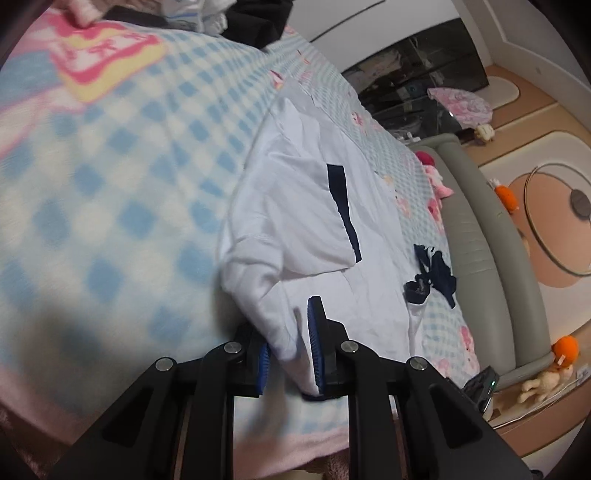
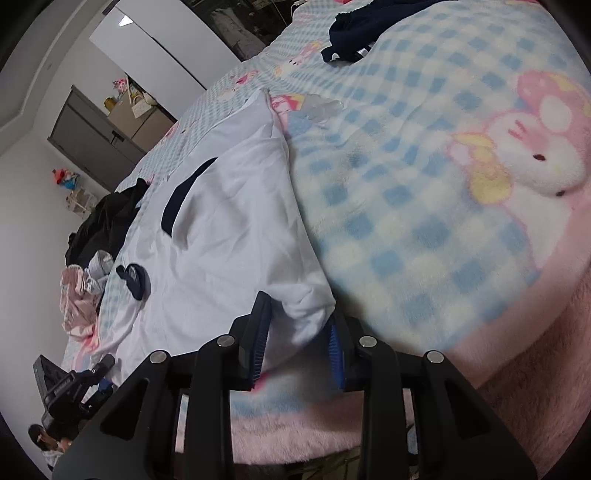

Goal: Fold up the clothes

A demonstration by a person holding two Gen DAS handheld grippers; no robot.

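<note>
Lying spread on the bed point(image 1: 122, 192) is a white shirt point(image 1: 295, 206) with a navy stripe point(image 1: 343, 206), on top of a blue-and-white checked blanket point(image 2: 424, 221) printed with pink cartoon figures.

Left hand-held gripper point(image 1: 291, 350): jaws part-closed, with a bunched fold of the shirt's near edge between the blue pads point(image 1: 316, 343). The right-hand pad lies against the cloth; the left-hand pad is mostly hidden behind the fold, so the contact on that side cannot be confirmed. Reads as a pinch on the shirt.

Right hand-held gripper point(image 2: 299, 350): jaws moderately apart, a rounded corner of the shirt point(image 2: 236, 229) sitting between them. The cloth touches the pad point(image 2: 338, 354) on the right side. A visible gap remains between the cloth and the other pad, so it is not clamped here.

In the right wrist view the stripe point(image 2: 184, 195) curves across the upper part of the shirt. A small dark piece of cloth point(image 2: 135, 277) lies on the shirt's far side. The left wrist view shows it point(image 1: 432, 273) near the bed's padded grey edge point(image 1: 480, 236).

Other clothes: a dark heap point(image 2: 103, 225) and a pink garment point(image 2: 79, 302) at the far end of the bed, and another dark garment point(image 2: 354, 26) on the blanket well apart from the shirt.

Beside the bed, a round glass-topped table point(image 1: 557, 221) and orange soft toys point(image 1: 565, 349) on the floor.
</note>
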